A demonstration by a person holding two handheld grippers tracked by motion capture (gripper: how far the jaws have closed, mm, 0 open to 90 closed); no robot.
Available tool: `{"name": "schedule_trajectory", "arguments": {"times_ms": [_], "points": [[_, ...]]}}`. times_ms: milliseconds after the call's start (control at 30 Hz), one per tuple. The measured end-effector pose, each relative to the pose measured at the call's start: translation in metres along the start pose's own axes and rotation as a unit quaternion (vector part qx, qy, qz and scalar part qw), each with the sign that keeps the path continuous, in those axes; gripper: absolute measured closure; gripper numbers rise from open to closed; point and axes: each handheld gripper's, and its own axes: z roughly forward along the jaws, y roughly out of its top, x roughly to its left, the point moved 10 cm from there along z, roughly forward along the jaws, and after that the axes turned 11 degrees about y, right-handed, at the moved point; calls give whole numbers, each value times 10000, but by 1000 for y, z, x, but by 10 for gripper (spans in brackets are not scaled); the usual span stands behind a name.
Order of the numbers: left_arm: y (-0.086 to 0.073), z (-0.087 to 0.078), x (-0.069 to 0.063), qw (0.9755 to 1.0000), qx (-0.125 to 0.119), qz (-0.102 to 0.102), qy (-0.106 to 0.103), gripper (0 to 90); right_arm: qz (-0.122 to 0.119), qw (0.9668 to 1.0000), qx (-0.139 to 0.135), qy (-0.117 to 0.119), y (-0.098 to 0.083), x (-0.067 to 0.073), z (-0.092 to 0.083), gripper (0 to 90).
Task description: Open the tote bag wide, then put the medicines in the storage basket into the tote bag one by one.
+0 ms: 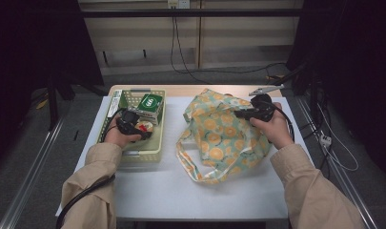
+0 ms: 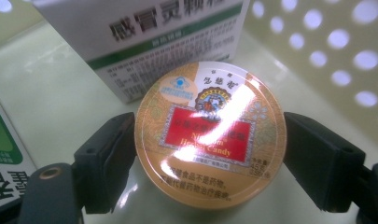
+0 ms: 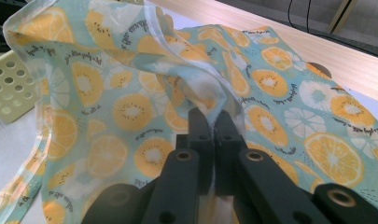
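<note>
At left centre of the high view, the left gripper [image 1: 133,128] reaches into the basket [image 1: 157,143]; the fruit-print bag [image 1: 224,138] lies right. In the left gripper view, wide jaws flank the candy tin [image 2: 210,135], contact unclear, not lifted. In the right gripper view, jaws pinch the bag's rim; its inside is hidden.

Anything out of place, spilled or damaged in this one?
Nothing stands out. The candy tin lies flat in the basket between the left gripper pads, lid intact, beside the medicine box. The right gripper pinches the fruit-print bag rim; its fabric is crumpled, not torn.
</note>
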Motion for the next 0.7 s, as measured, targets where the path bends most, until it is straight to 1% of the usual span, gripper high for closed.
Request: {"name": "schedule_trajectory", "arguments": {"times_ms": [33, 67, 100, 133, 167, 200, 233, 267, 300, 333, 367, 433, 467, 500, 533, 567, 600, 633, 667, 700], "points": [[3, -5, 0, 9997, -92, -147, -151, 209, 10, 10000, 0, -12, -1, -1, 0, 890], [5, -7, 1, 9996, -129, -198, -147, 221, 5, 10000, -4, -12, -1, -1, 0, 890], [6, -8, 2, 9996, -161, -199, -123, 221, 19, 10000, -5, -5, -2, -1, 0, 890], [7, -10, 2, 9995, -161, -225, -171, 221, 30, 10000, -3, -3, -2, -1, 0, 890], [9, -11, 1, 9992, -213, -287, -173, 221, 27, 10000, -3, 5, -3, -1, 0, 890], [9, -11, 1, 9992, -213, -287, -173, 221, 24, 10000, -2, 6, -3, -1, 0, 890], [12, -14, 1, 9989, -227, -358, -218, 221, 30, 10000, -9, 9, -2, 0, 0, 891], [14, -14, -1, 9988, -238, -348, -232, 221, 19, 10000, -14, 4, -2, 0, -1, 890], [14, -15, 0, 9994, -207, -241, -160, 221, 14, 10000, -23, 10, -2, 0, -1, 891], [16, -16, -3, 9990, -228, -320, -217, 221, 10, 10000, -25, 10, -1, 0, -1, 891], [17, -18, -4, 9990, -210, -274, -276, 221, 11, 10000, -20, 14, -2, 0, -1, 890], [21, -21, -4, 9990, -246, -266, -258, 222, 16, 10000, -16, 10, -2, 0, -1, 890], [23, -24, -4, 9989, -252, -259, -300, 221, 20, 10000, -20, 11, -2, 0, -1, 890], [24, -25, -4, 9988, -281, -274, -279, 222, 26, 10000, -19, 4, -2, 0, -1, 891], [25, -27, -4, 9988, -236, -295, -309, 222, 29, 10000, -12, 9, -2, 0, -1, 890], [27, -28, -4, 9987, -271, -322, -289, 222, 14, 10000, -9, 6, -2, 0, -1, 890], [28, -31, -3, 9987, -262, -318, -302, 222, 11, 10000, -19, 9, -2, 0, -1, 891], [29, -32, -3, 9985, -260, -356, -324, 222, 17, 10000, -24, 12, -1, 0, -1, 890], [29, -34, -3, 9985, -243, -354, -325, 222, 17, 10000, -26, 10, -1, 1, -1, 890], [29, -35, -2, 9988, -227, -318, -282, 222, 20, 10000, -31, 16, -1, 1, -1, 890]]}}
